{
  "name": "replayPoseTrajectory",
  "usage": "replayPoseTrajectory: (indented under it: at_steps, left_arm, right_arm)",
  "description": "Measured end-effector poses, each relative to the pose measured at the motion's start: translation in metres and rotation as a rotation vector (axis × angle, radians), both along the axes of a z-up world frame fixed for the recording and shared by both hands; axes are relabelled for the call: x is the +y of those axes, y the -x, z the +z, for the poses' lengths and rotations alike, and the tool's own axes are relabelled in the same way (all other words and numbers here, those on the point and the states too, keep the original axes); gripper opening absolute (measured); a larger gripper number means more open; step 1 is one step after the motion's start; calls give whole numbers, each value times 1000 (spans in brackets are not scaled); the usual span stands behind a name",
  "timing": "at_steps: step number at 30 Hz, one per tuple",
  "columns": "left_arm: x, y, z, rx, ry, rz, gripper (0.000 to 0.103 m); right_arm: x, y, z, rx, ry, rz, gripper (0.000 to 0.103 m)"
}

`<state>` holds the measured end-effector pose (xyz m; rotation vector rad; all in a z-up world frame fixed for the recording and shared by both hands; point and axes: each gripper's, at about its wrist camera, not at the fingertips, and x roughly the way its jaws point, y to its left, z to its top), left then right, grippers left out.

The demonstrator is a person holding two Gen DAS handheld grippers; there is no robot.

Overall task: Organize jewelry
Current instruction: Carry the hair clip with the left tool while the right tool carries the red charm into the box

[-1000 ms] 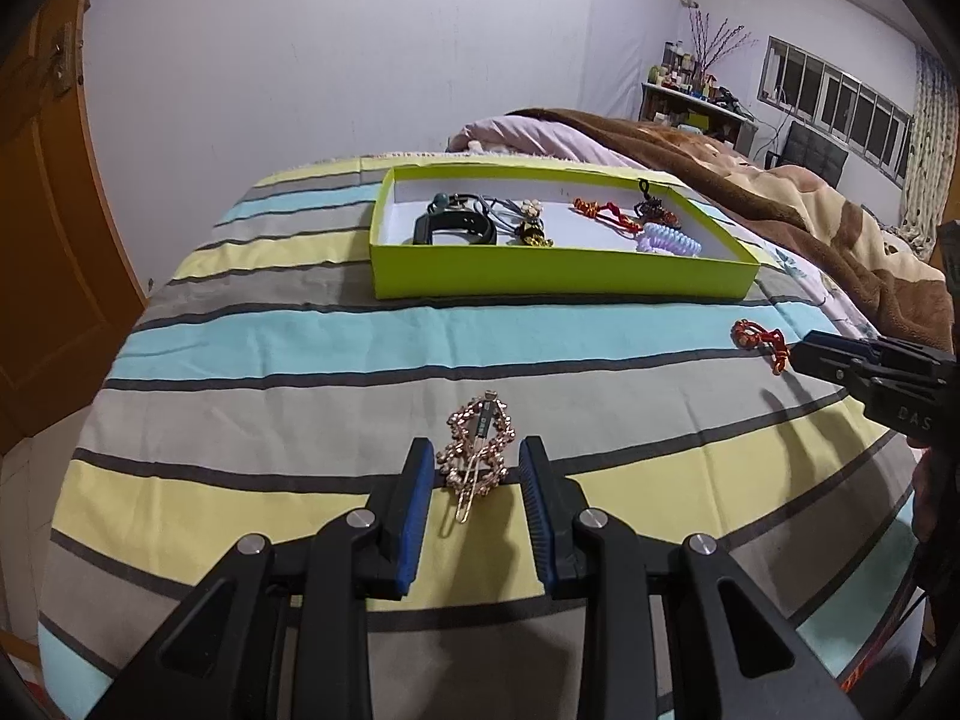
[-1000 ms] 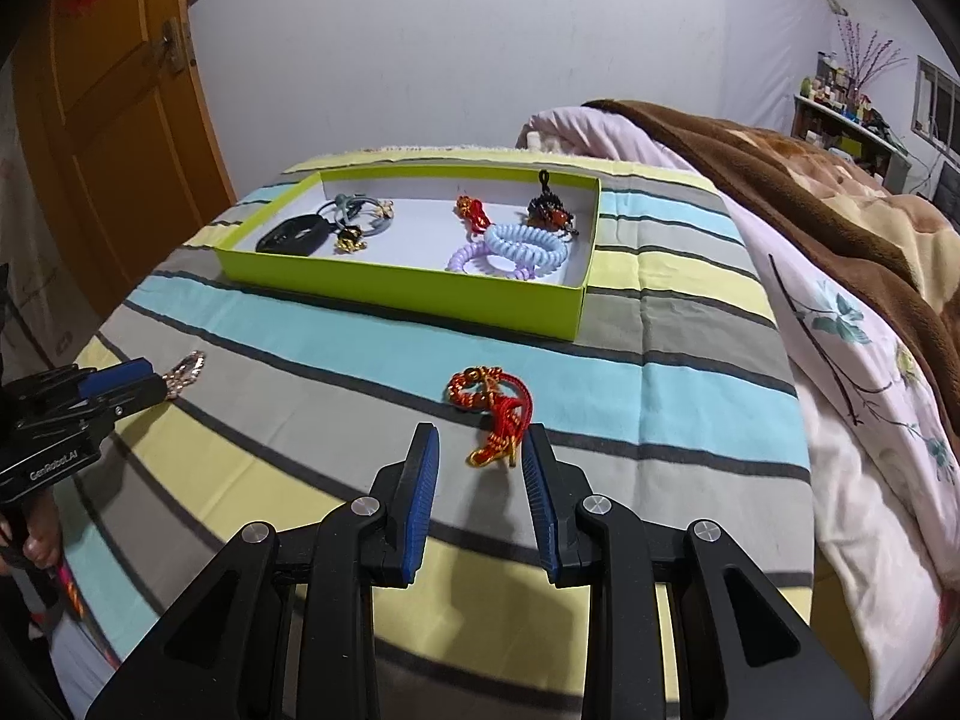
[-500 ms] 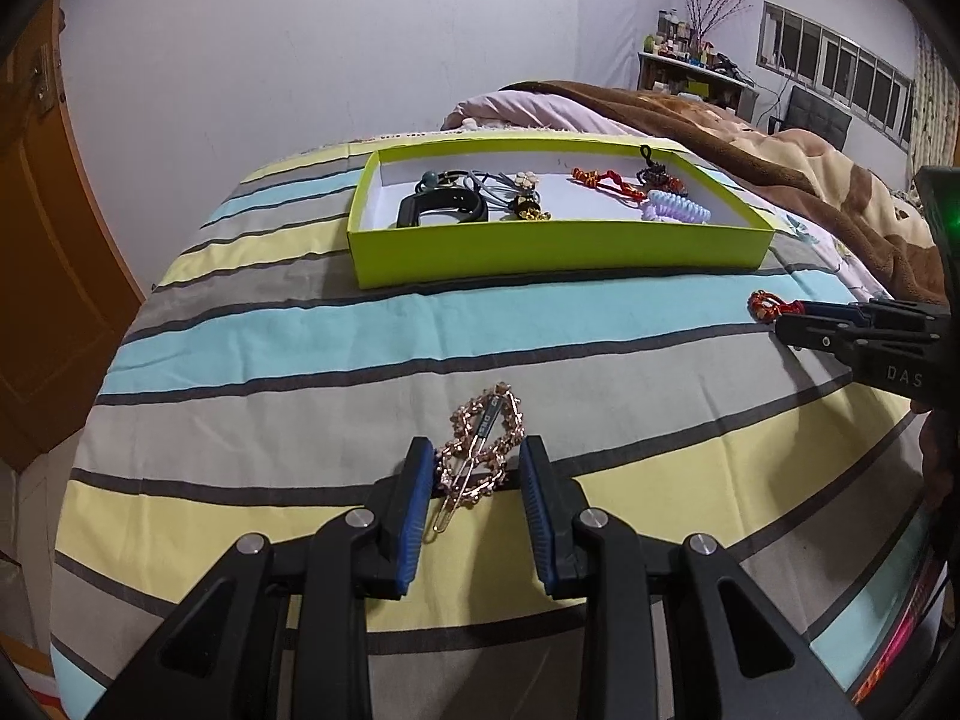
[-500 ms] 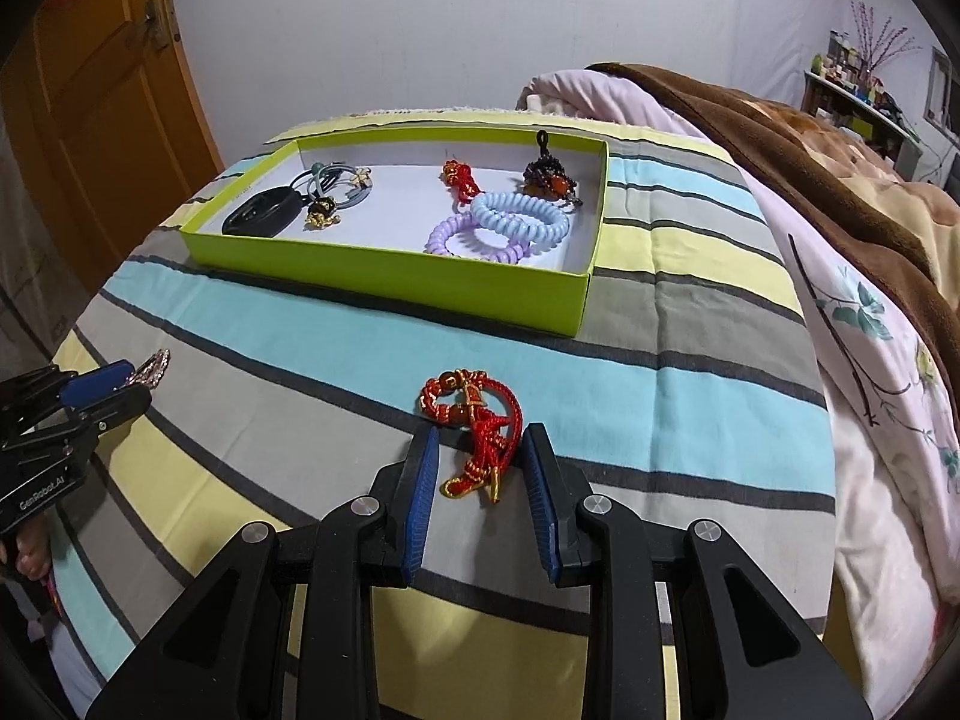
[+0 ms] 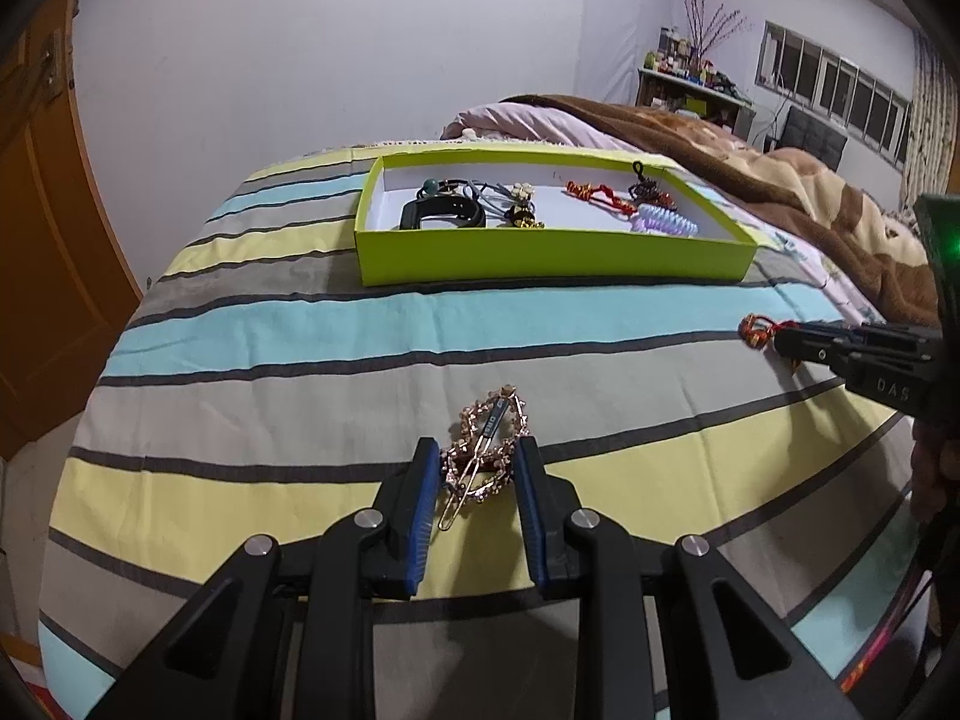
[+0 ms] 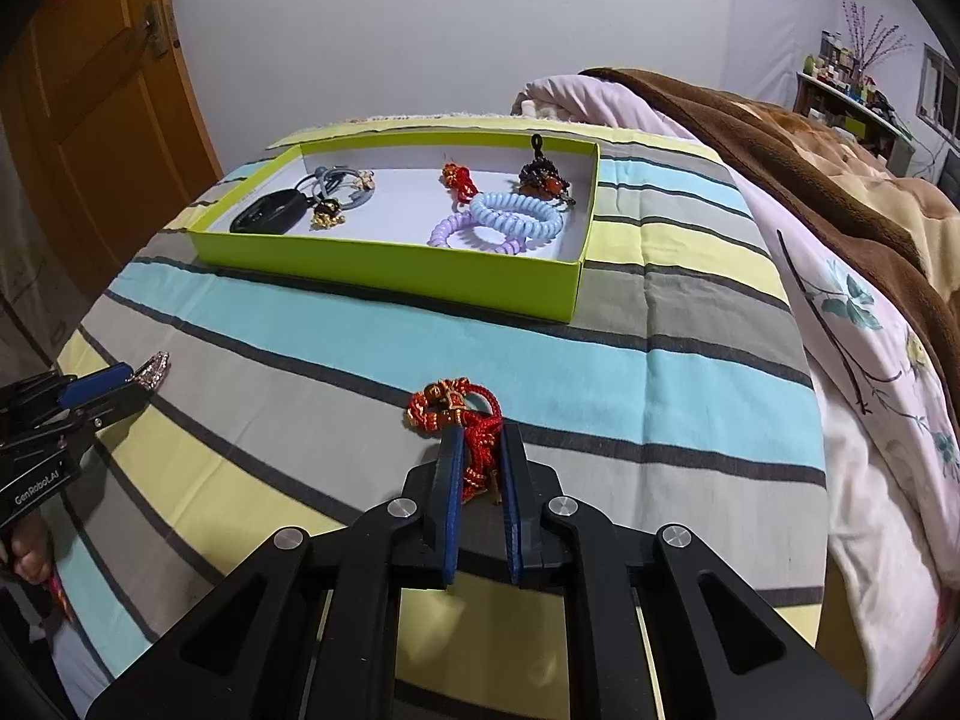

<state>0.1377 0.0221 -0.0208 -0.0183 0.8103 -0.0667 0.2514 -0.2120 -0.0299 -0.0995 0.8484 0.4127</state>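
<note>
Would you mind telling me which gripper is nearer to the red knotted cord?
Right. The right gripper is clamped on the red knotted cord; the left gripper sits apart, around the gold hair clip.

a home bedroom: striped bed point(image 5: 300, 330), brown blanket point(image 6: 780, 138), wooden door point(image 6: 90, 90).

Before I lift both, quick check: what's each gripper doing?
Left gripper: closing around the gold hair clip, not clamped.
Right gripper: just closed on the red knot charm.

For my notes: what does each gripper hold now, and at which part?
Right gripper, just closing, pinches the red knotted cord at its tassel end. Left gripper, closing, straddles the gold hair clip; no grip shows yet.
</note>
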Motion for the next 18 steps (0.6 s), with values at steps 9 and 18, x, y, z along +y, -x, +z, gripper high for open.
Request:
replayPoseTrajectory:
  at_steps: [9, 18]
  left_arm:
    - [-3, 13, 13, -34, 22, 1, 26]
    - [-11, 19, 30, -69, 43, 1, 26]
  right_arm:
    - [-6, 21, 11, -25, -52, -8, 11]
    - [-11, 40, 30, -68, -106, -20, 11]
